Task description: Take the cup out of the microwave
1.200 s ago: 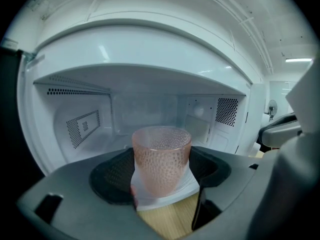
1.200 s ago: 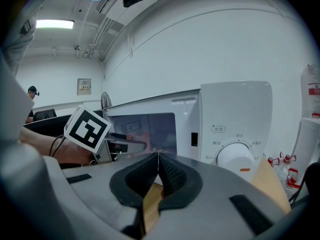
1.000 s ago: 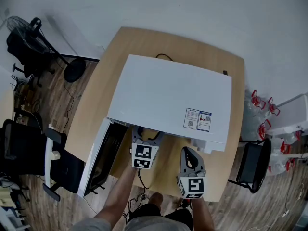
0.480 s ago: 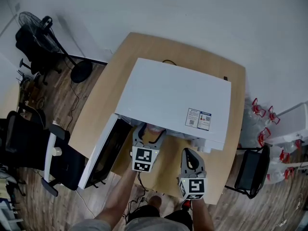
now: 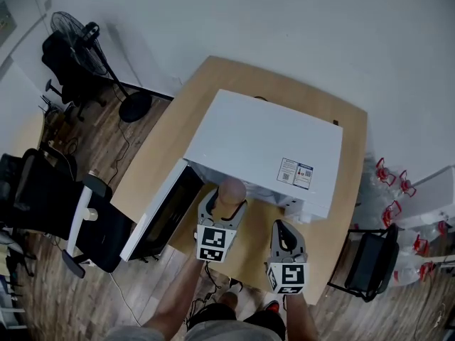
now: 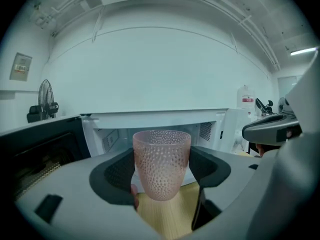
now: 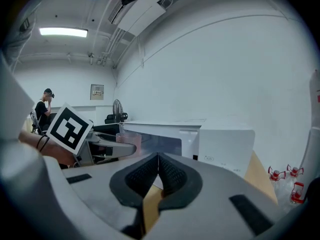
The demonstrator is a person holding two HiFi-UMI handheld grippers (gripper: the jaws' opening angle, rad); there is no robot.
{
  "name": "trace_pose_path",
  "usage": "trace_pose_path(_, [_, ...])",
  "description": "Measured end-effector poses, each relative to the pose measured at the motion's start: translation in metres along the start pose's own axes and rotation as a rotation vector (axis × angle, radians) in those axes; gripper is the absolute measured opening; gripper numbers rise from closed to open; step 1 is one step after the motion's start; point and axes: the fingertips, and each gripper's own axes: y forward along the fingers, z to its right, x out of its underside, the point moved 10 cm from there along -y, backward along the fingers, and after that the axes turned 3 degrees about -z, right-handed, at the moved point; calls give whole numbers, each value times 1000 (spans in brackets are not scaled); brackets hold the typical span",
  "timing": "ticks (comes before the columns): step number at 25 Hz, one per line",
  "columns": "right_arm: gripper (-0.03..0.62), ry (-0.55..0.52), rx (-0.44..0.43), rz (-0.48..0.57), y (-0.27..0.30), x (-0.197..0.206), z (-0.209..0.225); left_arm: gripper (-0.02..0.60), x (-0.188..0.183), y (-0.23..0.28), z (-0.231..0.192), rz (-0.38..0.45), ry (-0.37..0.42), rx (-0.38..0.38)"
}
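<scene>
A pink dimpled cup [image 6: 161,164] stands upright between the jaws of my left gripper [image 6: 162,174], which is shut on it. In the head view the cup [image 5: 231,192] is just outside the front of the white microwave [image 5: 266,148], above the wooden table [image 5: 249,244], held by the left gripper [image 5: 222,215]. The microwave door [image 5: 162,210] hangs open to the left. The open cavity [image 6: 150,134] lies behind the cup. My right gripper [image 5: 286,241] hovers over the table to the right, jaws shut with nothing between them [image 7: 157,176]. From there the cup [image 7: 129,139] shows at left.
The table's front edge [image 5: 245,284] is close to the person's legs. A black office chair [image 5: 57,215] stands left of the door, a fan [image 5: 89,45] at the back left, another chair [image 5: 370,261] and red-capped bottles [image 5: 391,176] at the right.
The left gripper has drawn back out of the microwave with the cup, which now shows outside the cavity in the head view. The right gripper has stayed where it was.
</scene>
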Motion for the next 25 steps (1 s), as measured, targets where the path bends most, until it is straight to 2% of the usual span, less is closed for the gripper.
trace_pose_path(13, [18, -52, -52, 72, -43, -29, -4, 356, -27, -83, 25, 74, -15, -70])
trace_pose_path(25, [18, -85, -72, 140, -86, -48, -10, 356, -50, -154, 53, 148, 17, -116])
